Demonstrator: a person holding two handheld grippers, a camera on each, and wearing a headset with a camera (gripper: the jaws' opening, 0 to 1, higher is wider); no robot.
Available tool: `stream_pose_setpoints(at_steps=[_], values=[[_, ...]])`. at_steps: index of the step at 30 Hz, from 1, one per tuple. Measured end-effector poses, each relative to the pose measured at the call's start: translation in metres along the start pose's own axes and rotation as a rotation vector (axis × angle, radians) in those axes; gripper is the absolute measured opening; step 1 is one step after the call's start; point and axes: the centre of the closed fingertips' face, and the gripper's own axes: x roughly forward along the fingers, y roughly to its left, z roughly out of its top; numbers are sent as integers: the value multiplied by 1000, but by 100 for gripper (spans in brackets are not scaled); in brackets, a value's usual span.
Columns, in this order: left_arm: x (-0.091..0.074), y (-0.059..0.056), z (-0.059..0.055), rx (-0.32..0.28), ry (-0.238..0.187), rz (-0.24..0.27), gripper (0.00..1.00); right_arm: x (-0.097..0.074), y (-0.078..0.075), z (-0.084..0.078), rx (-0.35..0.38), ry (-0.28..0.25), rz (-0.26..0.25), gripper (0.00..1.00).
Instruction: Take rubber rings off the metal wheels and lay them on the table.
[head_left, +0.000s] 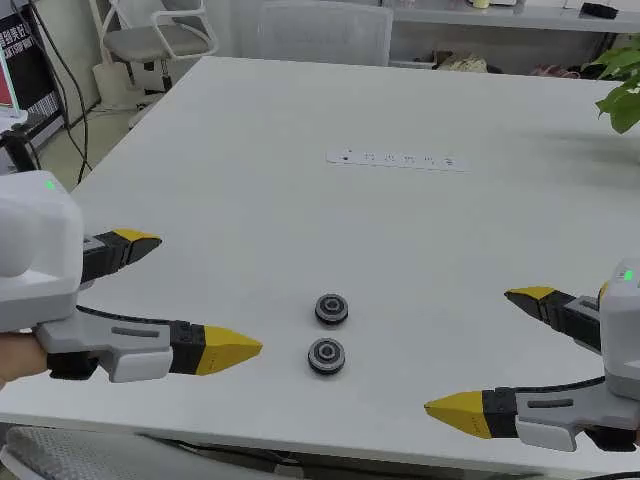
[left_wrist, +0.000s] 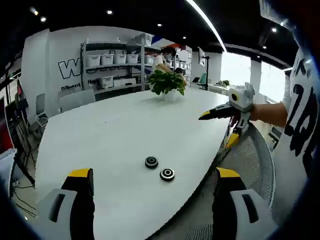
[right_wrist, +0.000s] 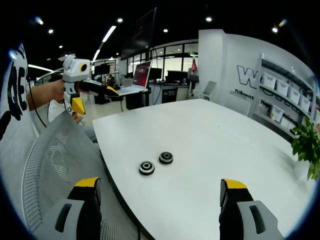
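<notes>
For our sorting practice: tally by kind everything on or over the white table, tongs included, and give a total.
Metal wheels: 2
Power strip: 1
Potted plant: 1
Tongs, left tongs and right tongs: 2
Total: 6
</notes>
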Motion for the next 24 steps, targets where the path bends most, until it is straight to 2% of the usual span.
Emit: stream_pose_setpoints(at_steps=[6, 9, 16, 24], values=[[-5, 2, -1, -4, -5, 22, 99, 5, 2, 4, -18, -4, 14, 99], [-9, 5, -2, 5, 0, 5, 99, 7, 3, 10, -8, -15, -2, 99], [-17, 25, 1, 15, -10, -15, 99, 12, 8, 16, 14, -18, -45, 99], [-14, 30, -5, 24, -4, -73, 99, 15, 12, 18, 33, -4, -94, 99]])
